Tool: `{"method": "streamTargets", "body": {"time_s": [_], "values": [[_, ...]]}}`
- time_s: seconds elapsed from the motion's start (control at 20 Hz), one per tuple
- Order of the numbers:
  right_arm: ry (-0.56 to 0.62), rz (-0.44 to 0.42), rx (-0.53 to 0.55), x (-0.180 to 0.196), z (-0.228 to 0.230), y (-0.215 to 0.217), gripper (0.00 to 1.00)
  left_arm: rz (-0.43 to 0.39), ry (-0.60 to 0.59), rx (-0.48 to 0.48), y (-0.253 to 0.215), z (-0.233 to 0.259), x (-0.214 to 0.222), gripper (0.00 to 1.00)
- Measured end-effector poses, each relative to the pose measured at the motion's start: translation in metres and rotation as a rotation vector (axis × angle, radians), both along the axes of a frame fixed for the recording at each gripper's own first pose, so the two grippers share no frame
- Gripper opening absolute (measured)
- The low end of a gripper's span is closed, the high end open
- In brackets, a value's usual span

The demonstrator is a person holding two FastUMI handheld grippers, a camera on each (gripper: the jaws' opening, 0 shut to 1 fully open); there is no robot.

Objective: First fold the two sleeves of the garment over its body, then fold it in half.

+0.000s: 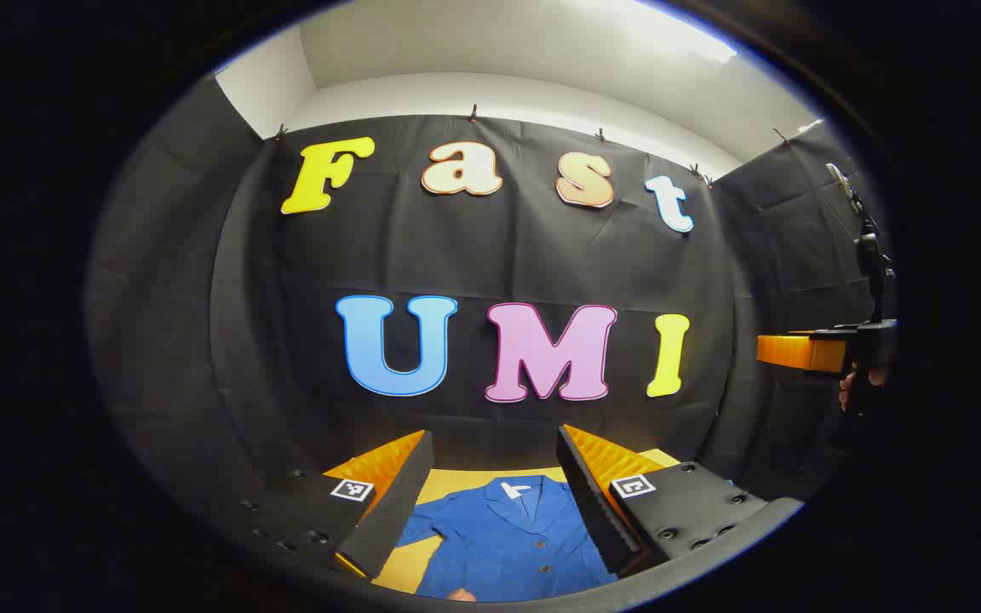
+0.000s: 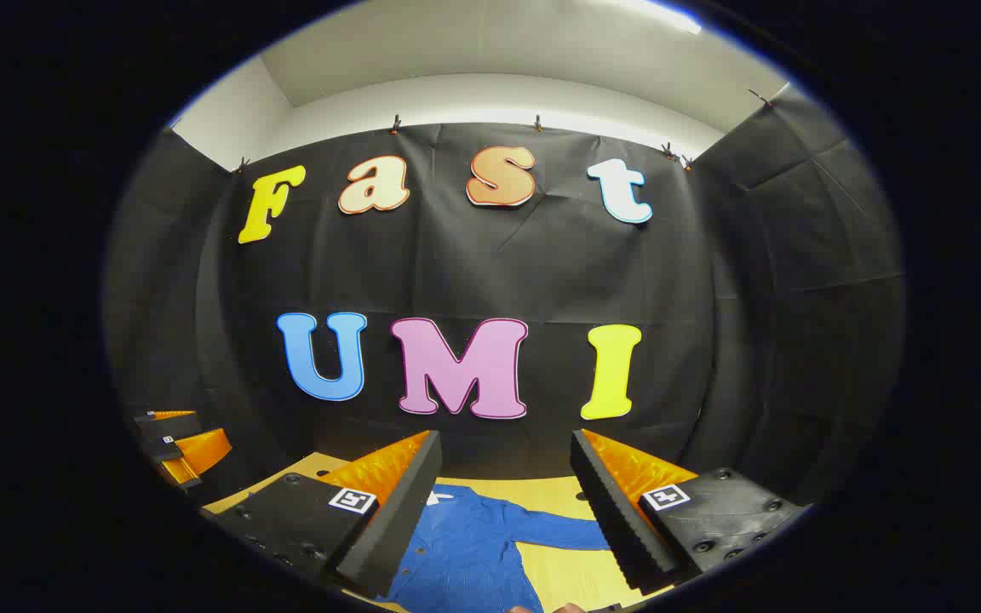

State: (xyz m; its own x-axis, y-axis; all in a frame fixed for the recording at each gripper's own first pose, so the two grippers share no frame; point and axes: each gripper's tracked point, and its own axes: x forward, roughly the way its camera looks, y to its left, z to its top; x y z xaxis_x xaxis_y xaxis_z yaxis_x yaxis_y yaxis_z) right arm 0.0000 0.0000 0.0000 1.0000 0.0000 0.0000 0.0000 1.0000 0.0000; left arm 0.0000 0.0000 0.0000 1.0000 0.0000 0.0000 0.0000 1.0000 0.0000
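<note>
1. In the left gripper view the jacket (image 1: 507,541) lies flat on the desk (image 1: 456,485), below and between the left gripper's (image 1: 495,494) fingers, collar toward 12 o'clock; the fingers stand wide apart, holding nothing, clear above the cloth.
2. In the right gripper view the jacket (image 2: 478,553) lies under the gap of the right gripper's (image 2: 507,502) fingers, toward 7 o'clock, with one sleeve (image 2: 563,532) stretched out toward 3 o'clock on the desk (image 2: 559,494); these fingers are also wide and empty.
3. The jacket is blue woven cloth with a lapel collar, a white neck label and dark buttons down the front. The desk is light yellow wood.
4. The fingers are wedge-shaped: black ridged foam inside, ribbed orange plastic outside, black mounts with square markers.
5. Both grippers are held level, facing the wall.
6. In the left gripper view the right gripper (image 1: 797,351) shows at 3 o'clock, a hand (image 1: 857,383) gripping it; in the right gripper view the left gripper (image 2: 180,447) shows at 9 o'clock.
</note>
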Motion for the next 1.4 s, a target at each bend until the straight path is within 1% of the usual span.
{"method": "streamTargets", "body": {"time_s": [0.05, 0.1, 0.15, 0.2, 0.25, 0.4, 0.45, 0.5, 0.55, 0.65, 0.7, 0.75, 0.8, 1.0, 1.1, 1.15, 1.2, 1.25, 1.3, 1.4], "values": [[-0.004, -0.003, 0.002, -0.001, 0.002, -0.002, 0.97, -0.004, -0.007, 0.006, 0.0, 0.002, 0.0, 0.83], [-0.007, -0.01, 0.006, -0.001, 0.003, -0.004, 1.0, -0.008, -0.016, 0.002, -0.001, 0.003, 0.001, 0.83], [-0.007, -0.016, 0.011, -0.001, 0.003, -0.006, 1.0, -0.02, -0.018, -0.007, -0.002, 0.005, 0.001, 0.83], [-0.006, -0.022, 0.017, -0.002, 0.004, -0.007, 0.97, -0.029, -0.026, -0.019, -0.003, 0.005, 0.001, 0.82], [-0.003, -0.03, 0.018, -0.002, 0.003, -0.01, 0.97, -0.031, -0.032, -0.024, -0.002, 0.008, 0.001, 0.83], [0.008, -0.044, 0.002, -0.004, 0.003, -0.013, 0.97, -0.019, -0.039, 0.003, 0.003, 0.009, 0.001, 0.83], [0.009, -0.043, -0.001, -0.005, 0.003, -0.012, 0.97, -0.02, -0.038, 0.003, 0.003, 0.01, 0.002, 0.82], [0.007, -0.042, -0.005, -0.007, 0.004, -0.011, 1.0, -0.023, -0.035, -0.002, 0.002, 0.007, 0.002, 0.83], [0.006, -0.038, -0.01, -0.007, 0.005, -0.008, 0.97, -0.023, -0.035, -0.012, 0.002, 0.008, 0.003, 0.83], [-0.004, -0.029, -0.031, -0.009, 0.007, -0.003, 0.96, -0.032, -0.038, -0.031, 0.001, 0.01, 0.002, 0.83], [-0.006, -0.028, -0.044, -0.008, 0.007, -0.002, 1.0, -0.04, -0.039, -0.034, -0.001, 0.01, 0.003, 0.83], [-0.006, -0.026, -0.056, -0.009, 0.007, -0.001, 1.0, -0.047, -0.036, -0.031, -0.002, 0.011, 0.003, 0.83], [-0.002, -0.025, -0.064, -0.009, 0.007, 0.0, 0.96, -0.055, -0.03, -0.027, -0.002, 0.008, 0.002, 0.83], [0.01, -0.016, -0.07, -0.003, 0.01, 0.001, 0.98, -0.077, -0.023, -0.021, -0.001, 0.01, 0.003, 0.83], [0.033, -0.009, -0.079, 0.003, 0.009, 0.001, 0.98, -0.09, -0.019, -0.007, 0.002, 0.011, 0.002, 0.83], [0.051, 0.0, -0.085, 0.007, 0.008, 0.001, 0.85, -0.096, -0.027, -0.005, 0.003, 0.012, 0.001, 0.83], [0.081, 0.005, -0.092, 0.012, 0.005, -0.002, 0.98, -0.111, -0.031, -0.011, 0.003, 0.014, 0.001, 0.83], [0.11, 0.007, -0.104, 0.014, 0.001, -0.006, 0.98, -0.12, -0.03, -0.022, 0.003, 0.012, 0.001, 0.82], [0.141, 0.005, -0.113, 0.022, -0.003, -0.012, 0.97, -0.119, -0.024, -0.027, 0.007, 0.01, 0.001, 0.84], [0.258, -0.005, -0.119, 0.037, -0.022, -0.03, 0.95, -0.115, 0.004, -0.032, 0.015, -0.001, 0.0, 0.82]]}}
